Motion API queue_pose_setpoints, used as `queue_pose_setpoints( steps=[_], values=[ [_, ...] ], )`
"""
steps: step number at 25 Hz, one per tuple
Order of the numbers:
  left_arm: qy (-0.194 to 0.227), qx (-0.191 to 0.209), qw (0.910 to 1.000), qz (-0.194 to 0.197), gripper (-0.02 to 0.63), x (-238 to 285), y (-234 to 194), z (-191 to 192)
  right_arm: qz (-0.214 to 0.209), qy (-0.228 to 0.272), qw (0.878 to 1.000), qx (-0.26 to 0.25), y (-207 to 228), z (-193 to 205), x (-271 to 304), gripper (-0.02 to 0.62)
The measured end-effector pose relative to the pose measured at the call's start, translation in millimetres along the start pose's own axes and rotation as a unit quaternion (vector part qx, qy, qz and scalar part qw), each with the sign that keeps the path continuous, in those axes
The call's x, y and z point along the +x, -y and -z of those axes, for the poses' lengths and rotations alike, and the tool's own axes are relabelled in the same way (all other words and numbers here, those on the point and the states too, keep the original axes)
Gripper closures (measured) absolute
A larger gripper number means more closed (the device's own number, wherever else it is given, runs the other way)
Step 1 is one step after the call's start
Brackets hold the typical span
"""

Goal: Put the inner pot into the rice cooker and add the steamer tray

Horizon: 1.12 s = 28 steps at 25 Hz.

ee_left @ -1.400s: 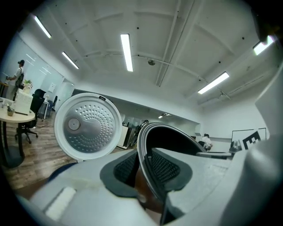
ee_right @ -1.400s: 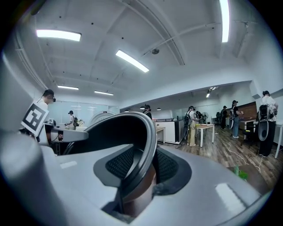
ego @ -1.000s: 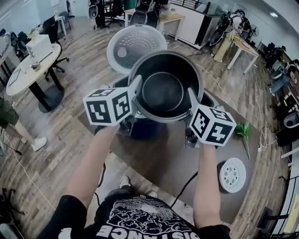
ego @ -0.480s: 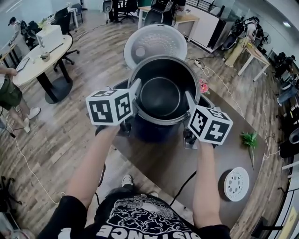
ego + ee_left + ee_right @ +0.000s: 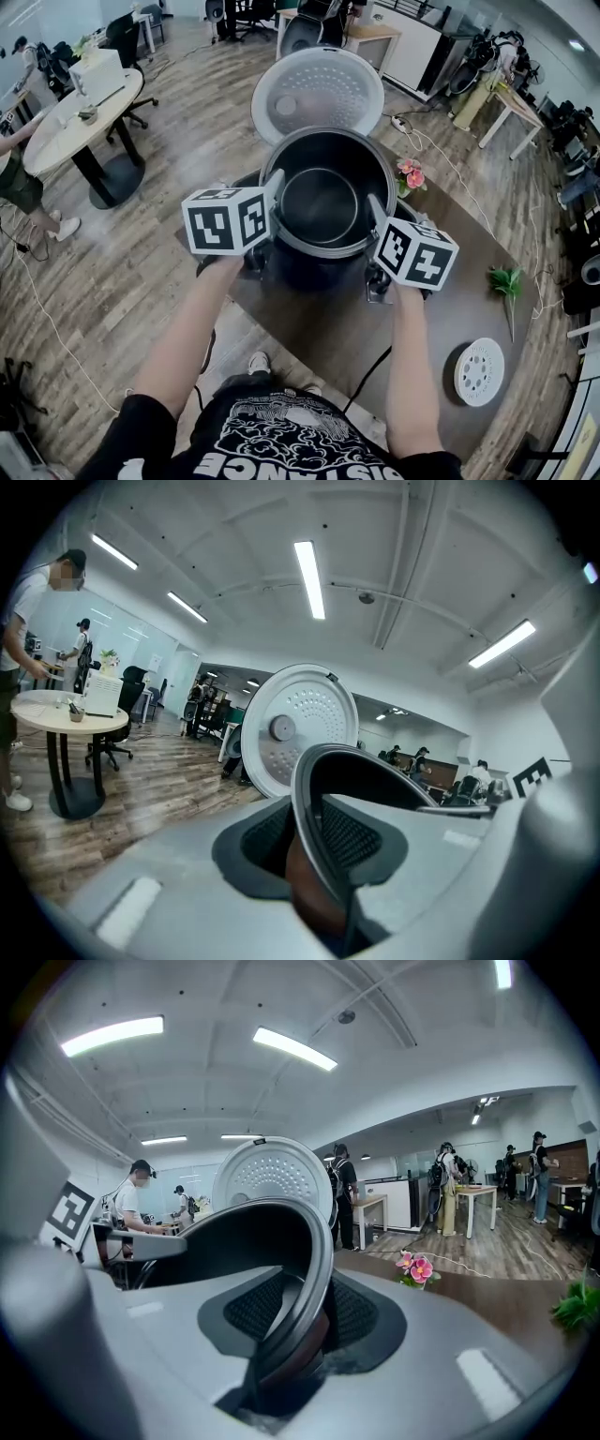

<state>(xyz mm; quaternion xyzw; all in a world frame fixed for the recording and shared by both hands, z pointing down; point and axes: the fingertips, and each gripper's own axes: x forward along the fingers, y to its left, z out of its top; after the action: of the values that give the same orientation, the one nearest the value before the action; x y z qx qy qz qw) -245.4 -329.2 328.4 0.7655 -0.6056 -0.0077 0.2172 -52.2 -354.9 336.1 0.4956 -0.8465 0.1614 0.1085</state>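
Two grippers carry the load. The left gripper pinches the left rim of the inner pot, and the right gripper pinches the right rim opposite. In each gripper view the rim wall sits clamped between the ribbed pads, one pad inside and one outside.

The pot is held level directly over the dark rice cooker. Its base is hidden, so whether it has entered the well cannot be confirmed.

Assessment: stiff metal with a smooth coated wall, probably of moderate weight and liable to slip or swing if one grip loosens. The rolled rim, at two opposing points as now, is the sound hold. Even lowering is advised.

Surroundings, near to far:
- The white perforated steamer tray lies near right on the table, well apart from the cooker.
- A black cable runs off the near edge.
- A green sprig lies at right.
- Pink flowers sit just right of the pot.
- The open lid stands behind, clear of the descent path.
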Motion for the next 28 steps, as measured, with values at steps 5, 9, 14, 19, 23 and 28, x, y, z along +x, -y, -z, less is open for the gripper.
queue_pose_setpoints(
  steps=[5,9,14,19,23,28],
  values=[
    [-0.014,-0.005,0.9999,-0.003,0.513,11,-10,14,0.002,-0.012,1.0,0.004,4,12,13,0.472],
    [-0.025,-0.003,0.9997,-0.004,0.512,18,-15,25,0.008,-0.025,1.0,0.009,9,26,20,0.474],
    [-0.043,-0.004,0.999,-0.007,0.513,28,-23,41,0.014,-0.037,0.999,0.015,13,40,28,0.474],
    [-0.052,0.004,0.9986,-0.01,0.514,33,-25,53,0.024,-0.048,0.999,0.012,19,54,32,0.476],
    [-0.052,0.012,0.9985,-0.009,0.512,33,-27,55,0.033,-0.044,0.998,-0.003,17,55,34,0.47],
    [-0.051,0.029,0.9982,-0.01,0.509,33,-27,57,0.046,-0.041,0.998,-0.014,19,56,34,0.457]
  ],
)
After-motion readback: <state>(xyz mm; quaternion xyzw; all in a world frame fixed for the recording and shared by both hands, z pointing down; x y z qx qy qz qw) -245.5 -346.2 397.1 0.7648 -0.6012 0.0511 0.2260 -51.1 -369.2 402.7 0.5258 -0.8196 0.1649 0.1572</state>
